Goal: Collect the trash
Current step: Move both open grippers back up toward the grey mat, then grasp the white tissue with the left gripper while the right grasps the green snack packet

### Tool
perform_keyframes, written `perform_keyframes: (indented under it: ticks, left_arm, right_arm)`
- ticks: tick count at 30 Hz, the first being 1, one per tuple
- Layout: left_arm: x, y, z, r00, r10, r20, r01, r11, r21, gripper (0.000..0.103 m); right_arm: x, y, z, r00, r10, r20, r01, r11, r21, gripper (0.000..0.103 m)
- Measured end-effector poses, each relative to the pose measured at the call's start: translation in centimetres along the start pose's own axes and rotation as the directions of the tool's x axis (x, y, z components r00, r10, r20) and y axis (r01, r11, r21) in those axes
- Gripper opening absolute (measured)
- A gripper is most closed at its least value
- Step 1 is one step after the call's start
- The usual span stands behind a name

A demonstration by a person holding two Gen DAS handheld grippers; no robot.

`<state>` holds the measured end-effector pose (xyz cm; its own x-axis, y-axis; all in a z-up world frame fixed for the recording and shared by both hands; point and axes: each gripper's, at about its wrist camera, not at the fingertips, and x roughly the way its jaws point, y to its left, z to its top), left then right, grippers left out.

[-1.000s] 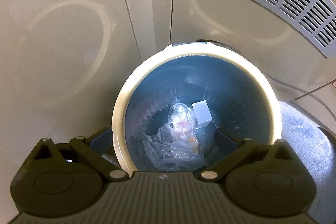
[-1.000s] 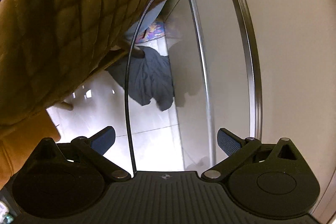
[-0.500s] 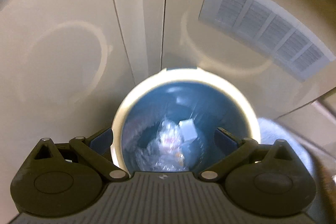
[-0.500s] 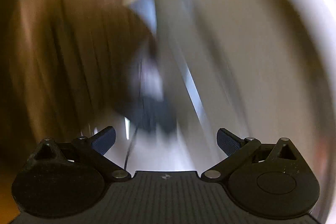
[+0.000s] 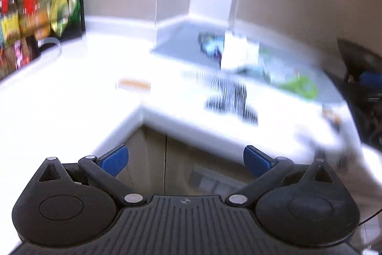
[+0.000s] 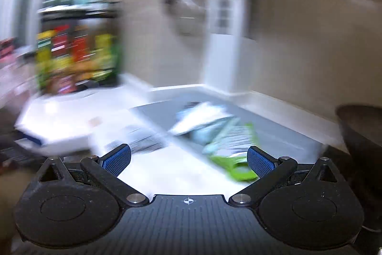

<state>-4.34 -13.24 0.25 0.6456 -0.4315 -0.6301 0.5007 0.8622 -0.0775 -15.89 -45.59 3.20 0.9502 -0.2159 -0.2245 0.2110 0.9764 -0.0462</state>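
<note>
Both views are motion-blurred. My left gripper (image 5: pixel 185 160) is open and empty, held in front of the white counter's (image 5: pixel 59 99) inner corner. On the counter lie a pile of wrappers (image 5: pixel 238 51), a green wrapper (image 5: pixel 300 85), a black-and-white striped piece (image 5: pixel 229 97) and a small orange piece (image 5: pixel 132 84). My right gripper (image 6: pixel 188 158) is open and empty, just above the counter (image 6: pixel 167 171). The green wrapper (image 6: pixel 236 165) lies close before its right finger, the wrapper pile (image 6: pixel 205 121) beyond, the striped piece (image 6: pixel 143 141) near its left finger.
A black rack of bottles and packets (image 5: pixel 28 13) stands at the counter's back left; it also shows in the right wrist view (image 6: pixel 78 51). A grey mat (image 6: pixel 274 130) lies under the wrappers. A dark pan (image 5: pixel 360 78) sits at right. Cabinet doors (image 5: pixel 167 159) are below the counter.
Both grippers have swung up from the floor. The left one has left the blue trash bin with its clear plastic and now faces the counter. Both stay open.
</note>
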Motion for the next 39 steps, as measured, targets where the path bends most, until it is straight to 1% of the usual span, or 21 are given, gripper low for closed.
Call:
perform_keyframes:
  ticks: [2,4,5,6,10,15,18,20,21,24,28,30,31,32,33,34,35,36,37,38,39]
  left_arm:
    - [-0.1,-1.1,2.6,1.0,0.003,0.022,-0.004,1.0,0.011,0.103]
    - [0.9,-2.2,4.6,0.999,0.019,0.05,-0.021,0.999,0.034,0.103]
    - [1.2,-2.8,5.3,0.998,0.024,0.061,-0.027,0.999,0.044,0.103]
    - [1.7,-3.2,6.2,0.997,0.024,0.067,-0.027,0.998,0.049,0.103]
    - [3.8,-4.8,9.2,0.998,-0.005,0.065,0.002,0.999,0.047,0.103]
    - [7.9,-6.6,11.9,0.998,-0.02,0.051,0.018,0.999,0.042,0.103]
    - [10.3,-7.5,13.4,0.998,-0.043,0.05,0.041,0.998,0.043,0.103]
    - [12.2,-8.3,14.4,0.997,-0.059,0.046,0.056,0.997,0.057,0.103]
    - [13.3,-8.7,14.9,0.997,-0.066,0.034,0.064,0.996,0.067,0.103]
    - [16.7,-10.1,16.0,0.997,-0.079,-0.008,0.079,0.994,0.081,0.102]
    - [20.4,-12.1,16.1,0.994,-0.089,-0.059,0.093,0.992,0.08,0.102]
    - [21.9,-12.8,15.8,0.992,-0.088,-0.087,0.096,0.992,0.086,0.102]
    - [22.5,-12.9,15.6,0.992,-0.082,-0.099,0.09,0.992,0.086,0.102]
    - [23.0,-13.0,15.5,0.991,-0.078,-0.11,0.087,0.993,0.079,0.102]
    - [23.5,-12.9,15.4,0.99,-0.076,-0.122,0.085,0.994,0.067,0.102]
    - [23.9,-12.7,15.3,0.988,-0.075,-0.136,0.083,0.995,0.049,0.102]
    - [24.3,-12.5,15.2,0.986,-0.077,-0.149,0.082,0.996,0.03,0.099]
    - [24.5,-12.3,15.1,0.984,-0.08,-0.157,0.083,0.997,0.01,0.081]
    - [24.6,-12.1,15.1,0.982,-0.087,-0.169,0.088,0.996,-0.006,0.052]
    - [24.6,-11.9,15.1,0.978,-0.102,-0.184,0.101,0.995,-0.019,0.046]
    - [24.4,-11.6,15.0,0.977,-0.114,-0.179,0.111,0.993,-0.027,0.045]
  right_arm:
    - [2.8,-2.6,0.2,0.998,-0.066,-0.022,0.068,0.995,0.074,0.103]
    - [5.7,-4.7,0.2,0.991,-0.12,-0.056,0.127,0.982,0.138,0.103]
    - [6.6,-5.3,-1.0,0.987,-0.143,-0.078,0.154,0.974,0.165,0.103]
    - [8.0,-5.8,-1.5,0.981,-0.164,-0.102,0.181,0.964,0.193,0.103]
    - [12.6,-8.1,-1.8,0.972,-0.164,-0.165,0.206,0.939,0.276,0.103]
    - [17.7,-10.0,-2.6,0.957,-0.133,-0.259,0.22,0.914,0.342,0.103]
    - [18.5,-10.6,-3.5,0.961,-0.114,-0.254,0.204,0.909,0.363,0.103]
    - [18.4,-10.9,-3.6,0.971,-0.068,-0.229,0.155,0.909,0.387,0.103]
    - [18.4,-10.9,-3.5,0.972,-0.063,-0.229,0.15,0.909,0.389,0.103]
    - [18.7,-10.3,-3.4,0.965,-0.076,-0.25,0.164,0.92,0.355,0.103]
    - [18.9,-9.9,-3.4,0.958,-0.083,-0.273,0.168,0.938,0.305,0.103]
    - [18.8,-9.9,-3.4,0.959,-0.091,-0.268,0.172,0.938,0.299,0.094]
    - [18.7,-10.0,-3.4,0.961,-0.096,-0.261,0.175,0.937,0.302,0.081]
    - [18.6,-10.1,-3.5,0.961,-0.102,-0.256,0.181,0.935,0.306,0.067]
    - [18.5,-10.2,-3.5,0.96,-0.114,-0.255,0.192,0.932,0.307,0.057]
    - [18.5,-10.3,-3.5,0.959,-0.122,-0.255,0.201,0.93,0.31,0.038]
    - [18.4,-10.5,-3.6,0.961,-0.114,-0.251,0.193,0.927,0.321,0.027]
    - [18.4,-10.7,-3.7,0.964,-0.096,-0.247,0.178,0.925,0.334,0.02]
    - [18.4,-10.9,-3.7,0.965,-0.09,-0.245,0.173,0.923,0.343,0.012]
    - [18.3,-11.0,-3.7,0.966,-0.095,-0.24,0.177,0.921,0.346,0.01]
    - [18.1,-11.0,-3.7,0.968,-0.104,-0.23,0.182,0.92,0.347,0.008]
